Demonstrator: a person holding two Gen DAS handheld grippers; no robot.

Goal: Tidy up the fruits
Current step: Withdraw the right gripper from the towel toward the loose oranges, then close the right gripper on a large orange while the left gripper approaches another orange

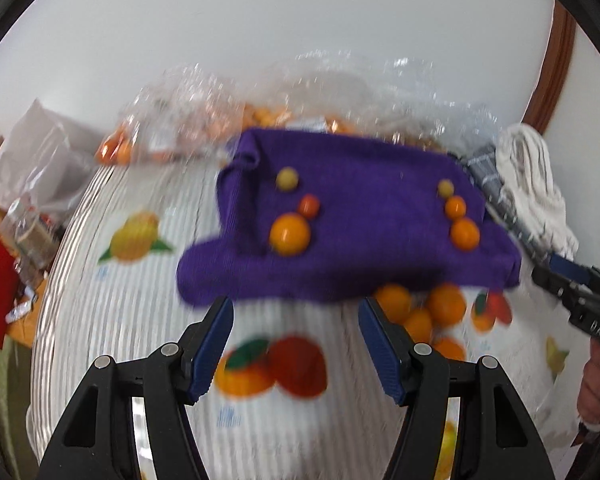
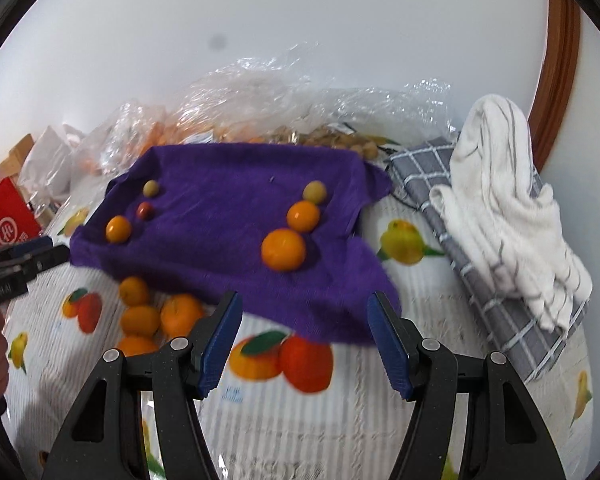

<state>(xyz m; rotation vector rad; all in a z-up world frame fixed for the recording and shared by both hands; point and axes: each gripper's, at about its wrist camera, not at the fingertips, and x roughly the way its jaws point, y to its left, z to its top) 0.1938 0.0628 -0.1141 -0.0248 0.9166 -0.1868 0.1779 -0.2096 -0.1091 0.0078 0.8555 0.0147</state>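
A purple knitted cloth lies spread on a desk covered by a white striped tablecloth printed with fruit pictures. On the cloth stand 2 short rows of fruit. The left row, from far to near, is a small yellow-green round fruit, a small red round fruit and a small orange. The right row, from far to near, is a pale yellow-green round fruit, a medium orange and a larger orange; these 3 sit close together, nearly touching.

Just off the cloth's near-left edge, a cluster of loose oranges rests on the tablecloth, 4 of them visible in the right wrist view.

Beyond the cloth, at the far side of the desk, crumpled clear plastic bags hold more orange fruit. To the right lies a grey checked cloth with a white striped towel heaped on it. A red box sits at the far left.

The left tool hangs above the tablecloth near the cloth's near edge, its blue-padded jaws parted about halfway with nothing between them. The right tool hangs likewise over the cloth's near-right corner, jaws also half parted and holding nothing. The left wrist view is motion-blurred.
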